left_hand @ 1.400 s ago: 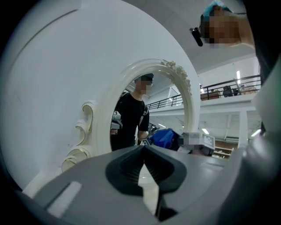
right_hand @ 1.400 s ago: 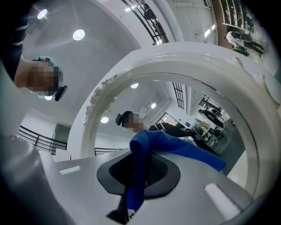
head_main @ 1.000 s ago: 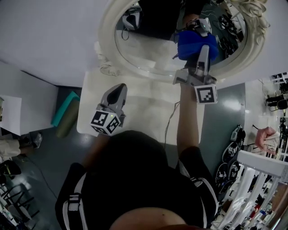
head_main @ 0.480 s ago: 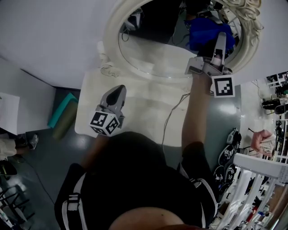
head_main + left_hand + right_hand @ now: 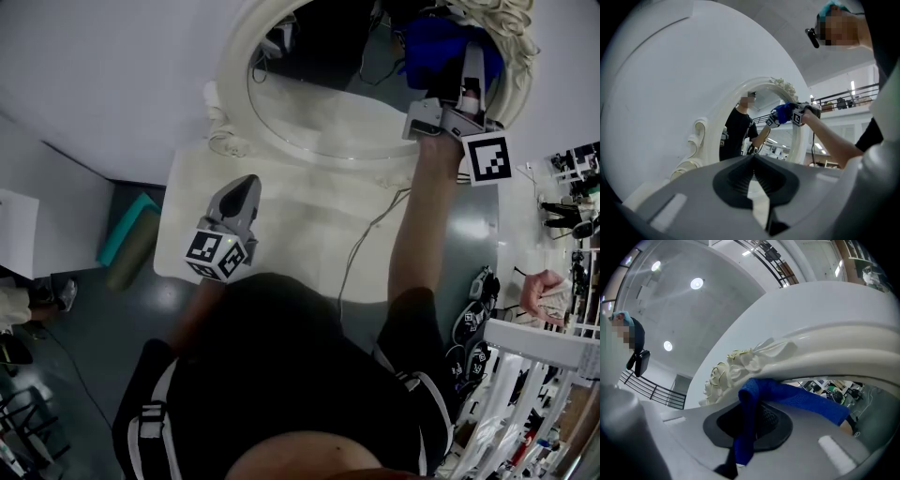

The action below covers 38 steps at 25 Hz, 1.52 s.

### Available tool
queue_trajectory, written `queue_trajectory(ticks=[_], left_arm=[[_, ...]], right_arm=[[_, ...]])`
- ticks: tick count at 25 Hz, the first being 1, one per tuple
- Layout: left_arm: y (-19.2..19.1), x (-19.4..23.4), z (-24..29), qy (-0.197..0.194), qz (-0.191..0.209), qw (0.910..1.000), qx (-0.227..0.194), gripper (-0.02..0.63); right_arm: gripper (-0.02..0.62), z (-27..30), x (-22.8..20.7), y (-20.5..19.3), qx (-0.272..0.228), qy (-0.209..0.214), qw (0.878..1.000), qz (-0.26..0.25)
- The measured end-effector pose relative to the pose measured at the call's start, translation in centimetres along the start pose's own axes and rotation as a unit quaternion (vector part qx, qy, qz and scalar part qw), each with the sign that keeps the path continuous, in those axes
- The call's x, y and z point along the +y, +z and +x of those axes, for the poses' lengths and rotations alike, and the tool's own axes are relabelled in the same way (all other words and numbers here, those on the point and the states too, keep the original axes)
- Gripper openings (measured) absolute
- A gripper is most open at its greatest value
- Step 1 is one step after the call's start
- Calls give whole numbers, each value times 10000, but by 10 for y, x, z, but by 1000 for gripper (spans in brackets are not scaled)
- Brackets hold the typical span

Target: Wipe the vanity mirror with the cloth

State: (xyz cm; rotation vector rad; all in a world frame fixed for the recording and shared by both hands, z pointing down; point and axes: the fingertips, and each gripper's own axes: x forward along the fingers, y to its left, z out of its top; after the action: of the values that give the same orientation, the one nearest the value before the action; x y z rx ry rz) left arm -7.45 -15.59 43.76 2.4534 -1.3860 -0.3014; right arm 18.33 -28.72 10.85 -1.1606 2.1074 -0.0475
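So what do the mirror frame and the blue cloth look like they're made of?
Mirror frame: cream-white and glossy, with moulded roses edged in gold lines. It is probably painted resin or wood; the look doesn't settle which.
Cloth: blue and matte, with a fine knit texture, and it folds limply. It is likely microfibre.

Round white ceiling lamps (image 5: pixel 696 283) glare overhead, yet the head view is dim; both gripper views bend fisheye-style, corners black, foreground softly blurred.
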Motion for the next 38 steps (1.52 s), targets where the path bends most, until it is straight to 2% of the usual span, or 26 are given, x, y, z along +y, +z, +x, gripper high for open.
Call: queue_trajectory(ticks=[12,17,20,23,29,38], left_arm=[[-6,-3,-13,15,31,10000,58,9],[-1,-12,-20,71,31,9999,97,9],[-7,-10,-27,112,-5,9998,145,9],[-11,-7,-32,124,-50,9997,210,9],[-18,-2,-31,127,-110,9993,325,9],[-18,13,-20,193,-86,9991,359,9]], right_arm=[[28,-12,1,-10,16,60,9999,132],[28,-49,31,-10,-2,233,9993,-286],[28,-77,48,-34,83,449,9975,-537],[28,-103,55,-61,207,504,9971,-537],[28,-160,29,-121,487,21,9988,-12],[28,-213,-11,-219,967,-675,9907,686]])
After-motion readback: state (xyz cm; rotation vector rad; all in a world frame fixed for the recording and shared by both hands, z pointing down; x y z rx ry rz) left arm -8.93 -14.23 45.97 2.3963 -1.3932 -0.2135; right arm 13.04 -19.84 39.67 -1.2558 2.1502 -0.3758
